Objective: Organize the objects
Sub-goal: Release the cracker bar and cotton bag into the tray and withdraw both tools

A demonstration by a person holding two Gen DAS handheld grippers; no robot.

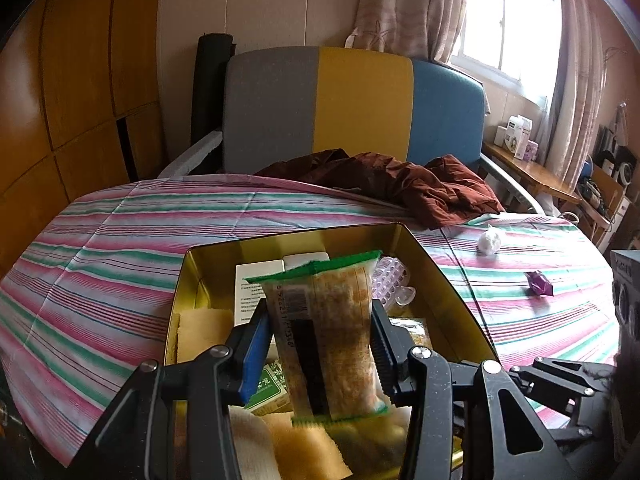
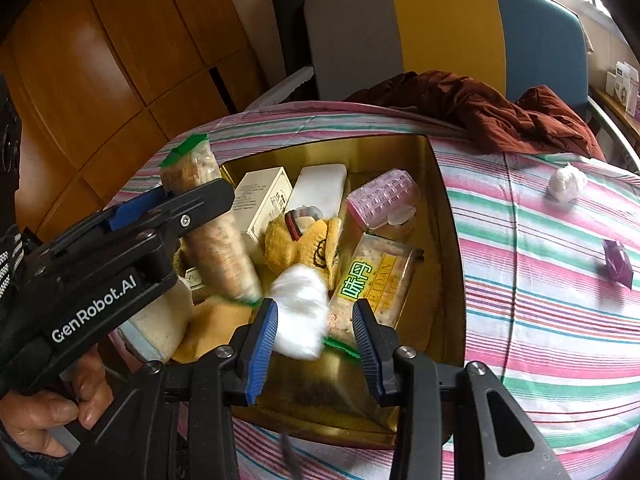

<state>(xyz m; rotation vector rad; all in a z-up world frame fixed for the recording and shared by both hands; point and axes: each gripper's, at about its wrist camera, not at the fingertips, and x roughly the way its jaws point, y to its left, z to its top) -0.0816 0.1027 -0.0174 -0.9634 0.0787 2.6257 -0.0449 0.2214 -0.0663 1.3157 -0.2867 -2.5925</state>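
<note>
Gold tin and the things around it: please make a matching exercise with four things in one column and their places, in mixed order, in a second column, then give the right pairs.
Things
1. snack pack
2. white wad
3. purple wrapper
4. brown cloth

Places
A. lying on the striped cloth, right of the gold tin
B. clamped in the left gripper
C. at the far table edge, before the chair
D. between the open fingers of the right gripper

Pairs: 1-B, 2-D, 3-A, 4-C
</note>
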